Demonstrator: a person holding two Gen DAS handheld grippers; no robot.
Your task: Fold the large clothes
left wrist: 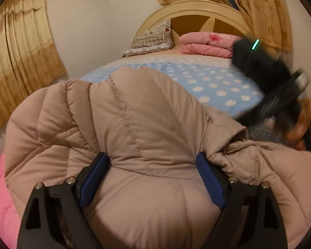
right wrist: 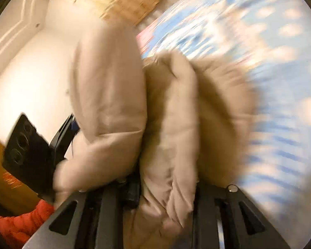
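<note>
A puffy beige quilted jacket (left wrist: 145, 114) lies bunched on a bed with a blue sheet with white spots (left wrist: 207, 78). My left gripper (left wrist: 152, 157) stands wide, its blue pads (left wrist: 97, 172) pressed into a thick fold of the jacket. In the left wrist view the right gripper (left wrist: 269, 83) is a black blur at the jacket's right end, with a hand (left wrist: 306, 122) on it. In the blurred right wrist view the jacket (right wrist: 107, 83) hangs in folds. My right gripper (right wrist: 165, 188) is narrowed on a bunch of its fabric. The left gripper's body (right wrist: 31, 145) shows at lower left.
At the bed's head are a cream headboard (left wrist: 197, 14), a patterned pillow (left wrist: 153, 37) and a folded pink blanket (left wrist: 205, 43). Gold curtains (left wrist: 20, 62) hang on the wall. Pink cover (left wrist: 4, 207) edges the bed. An orange garment (right wrist: 18, 224) and a brown box (right wrist: 6, 186) lie off the bed.
</note>
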